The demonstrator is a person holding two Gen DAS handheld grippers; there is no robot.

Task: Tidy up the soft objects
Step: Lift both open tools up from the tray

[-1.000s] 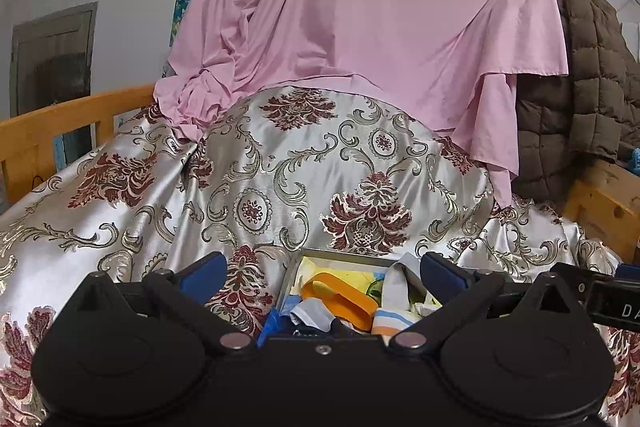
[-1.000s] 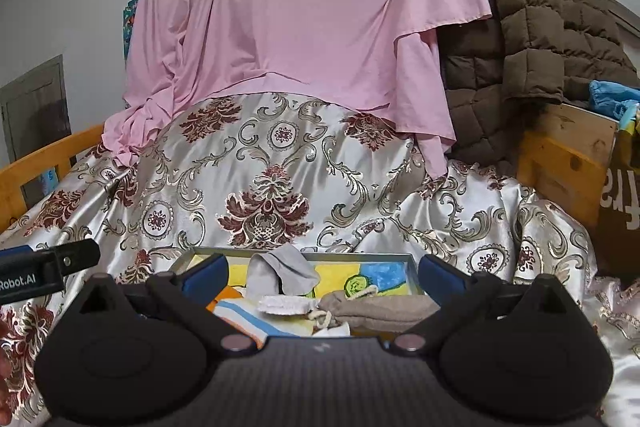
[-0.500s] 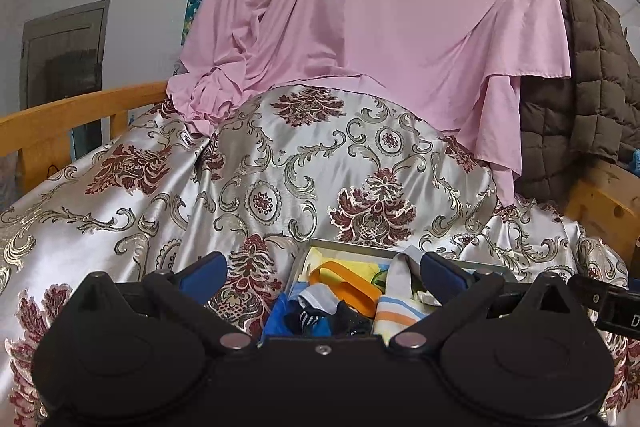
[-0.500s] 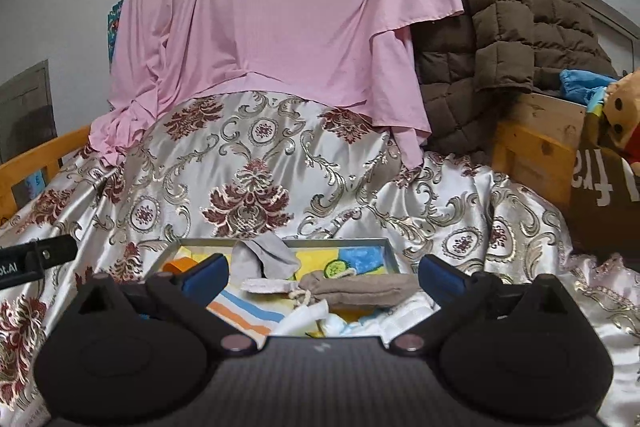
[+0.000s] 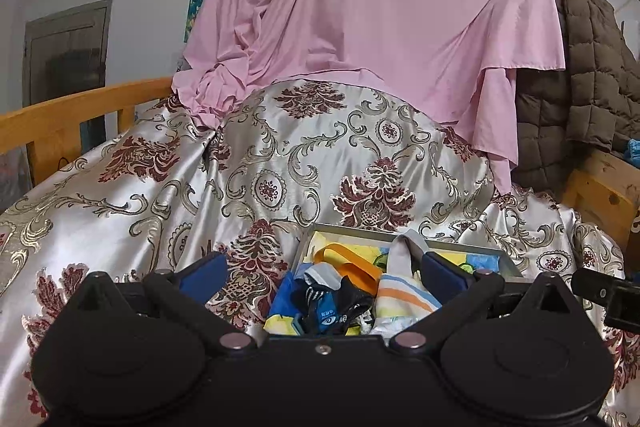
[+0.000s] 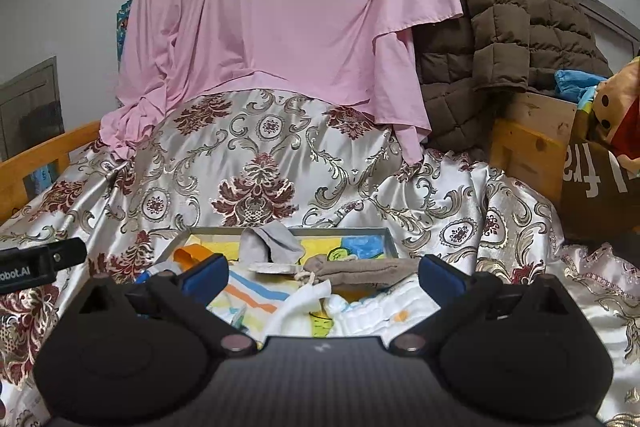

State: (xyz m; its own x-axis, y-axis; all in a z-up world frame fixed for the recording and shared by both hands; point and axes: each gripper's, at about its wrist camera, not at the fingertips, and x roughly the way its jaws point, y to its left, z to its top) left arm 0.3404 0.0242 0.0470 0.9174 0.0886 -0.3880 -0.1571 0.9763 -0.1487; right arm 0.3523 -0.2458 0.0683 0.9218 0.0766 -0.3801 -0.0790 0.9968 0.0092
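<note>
A grey-rimmed tray (image 5: 404, 233) (image 6: 288, 229) lies on the patterned satin bedspread, heaped with small soft items. Among them are a grey sock (image 6: 272, 245), a tan sock (image 6: 360, 271), an orange band (image 5: 352, 263), a dark blue sock (image 5: 324, 305) and a striped cloth (image 5: 404, 295) (image 6: 248, 293). My left gripper (image 5: 322, 269) hovers open over the tray's left side with nothing between its blue pads. Above the tray's near edge my right gripper (image 6: 322, 271) is open too, and holds nothing.
A pink sheet (image 5: 372, 7) hangs behind the bedspread (image 5: 280, 163). A brown quilted coat (image 6: 500, 27) drapes over the wooden bed frame (image 6: 528, 147) at right, beside a plush toy (image 6: 616, 123). A wooden rail (image 5: 72, 115) runs along the left.
Both views have drifted right, the pink sheet and bedspread shifting in frame; a plush toy has come into the right wrist view. Both grippers stay open above the tray.
</note>
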